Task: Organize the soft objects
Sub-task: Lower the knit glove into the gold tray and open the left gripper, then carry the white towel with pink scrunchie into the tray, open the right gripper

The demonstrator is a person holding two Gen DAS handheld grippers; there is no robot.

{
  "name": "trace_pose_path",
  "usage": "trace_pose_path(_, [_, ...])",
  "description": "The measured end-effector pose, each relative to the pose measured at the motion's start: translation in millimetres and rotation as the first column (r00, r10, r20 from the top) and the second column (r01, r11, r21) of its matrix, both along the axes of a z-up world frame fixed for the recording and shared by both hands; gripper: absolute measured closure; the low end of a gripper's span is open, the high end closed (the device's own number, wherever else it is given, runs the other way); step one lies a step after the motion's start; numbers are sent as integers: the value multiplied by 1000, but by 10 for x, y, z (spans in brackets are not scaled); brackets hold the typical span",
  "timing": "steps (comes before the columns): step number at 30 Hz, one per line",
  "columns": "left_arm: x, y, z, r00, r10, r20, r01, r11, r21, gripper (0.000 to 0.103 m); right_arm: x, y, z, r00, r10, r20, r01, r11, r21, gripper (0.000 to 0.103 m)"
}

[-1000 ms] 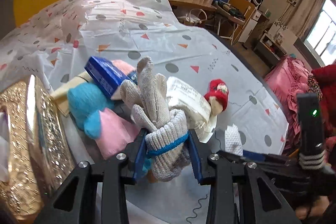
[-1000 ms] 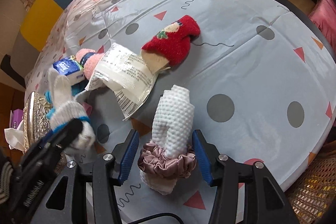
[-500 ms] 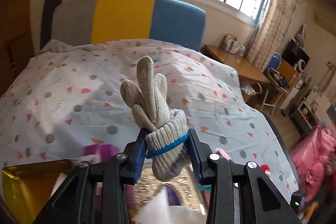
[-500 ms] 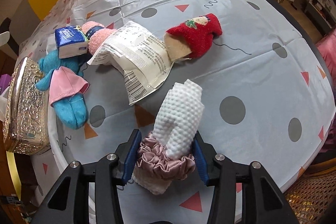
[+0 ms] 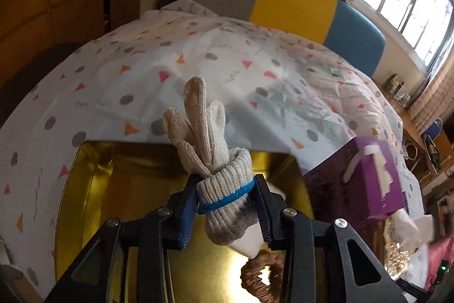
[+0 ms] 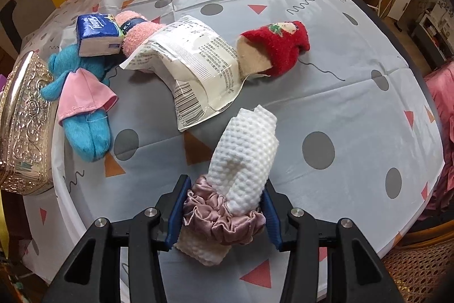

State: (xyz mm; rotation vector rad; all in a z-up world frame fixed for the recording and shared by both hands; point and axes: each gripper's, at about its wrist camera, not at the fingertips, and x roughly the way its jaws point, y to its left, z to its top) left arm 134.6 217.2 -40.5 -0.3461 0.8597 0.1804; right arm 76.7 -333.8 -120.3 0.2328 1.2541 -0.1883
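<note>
Gloves (image 5: 210, 149), knitted and rolled into a bundle with a blue band, sit clamped at the cuff in my left gripper (image 5: 225, 199), jaws closed in on both sides, fingers of the gloves pointing to 12 o'clock. Below the bundle lies the gold tray (image 5: 93, 183), open side up. In it I see a brown scrunchie (image 5: 255, 279) at 5 o'clock and a white item partly hidden behind the glove cuff; I cannot tell what it is. Purple tissue box (image 5: 366, 178) stands just beside the tray's edge at 3 o'clock. Dotted tablecloth (image 5: 198, 56) runs past the tray toward 12 o'clock.

My right gripper (image 6: 224, 213) is closed on a white waffle cloth (image 6: 244, 158), rolled, with a mauve scrunchie (image 6: 224, 220) around its lower end; both blue pads press the scrunchie. Ahead on the table: white printed packet (image 6: 195, 56) at 12 o'clock, near the cloth's tip but apart. Red sock (image 6: 278, 47) at 1 o'clock touches the packet's edge. Pink sock (image 6: 139, 33) is partly under the packet at 11 o'clock, with a blue tissue pack (image 6: 98, 34) leaning on it. Blue plush toy (image 6: 82, 110) with pink skirt lies at 10 o'clock, touching the embossed gold box (image 6: 25, 132) at 9 o'clock. Table edge curves from 3 to 5 o'clock; open cloth lies between it and the roll.
</note>
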Motion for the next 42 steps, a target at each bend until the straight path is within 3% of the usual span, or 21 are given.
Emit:
trace_pose_path(4, [-137, 112, -369, 997, 40, -63, -41, 999, -16, 63, 13, 117, -32, 1000, 3, 1, -3, 1000, -15, 53])
trace_pose_path(9, [-261, 86, -561, 995, 53, -86, -56, 998, -35, 56, 39, 150, -58, 1000, 22, 2, -22, 999, -35, 53])
trace_pose_path(14, [-349, -14, -423, 998, 44, -38, -44, 999, 16, 46, 5, 214, -65, 999, 36, 11, -35, 998, -60, 54])
trace_pose_path(17, [-461, -119, -259, 999, 45, 4, -45, 996, 78, 39, -4, 248, -62, 999, 48, 15, -47, 996, -75, 55])
trace_pose_path(19, [-556, -190, -155, 998, 49, 40, -53, 991, 124, 28, -19, 253, -42, 998, 56, 18, -54, 995, -82, 56])
trace_pose_path(22, [-713, -282, -33, 995, 45, 87, -60, 983, 171, 24, -26, 289, -25, 998, 63, 26, -61, 994, -88, 60])
trace_pose_path(27, [-936, -360, 45, 993, 31, 111, -54, 976, 211, 22, -36, 321, 57, 995, 81, 63, -77, 994, -75, 64])
trace_pose_path(35, [-1231, -411, 81, 992, 24, 121, -53, 969, 243, 22, -92, 356, 349, 974, 88, 208, -79, 995, -55, 64])
trace_pose_path(42, [-1457, -350, 119, 990, 34, 138, -67, 966, 249, 19, 92, 512, 894, 932, 96, 349, -92, 995, -29, 64])
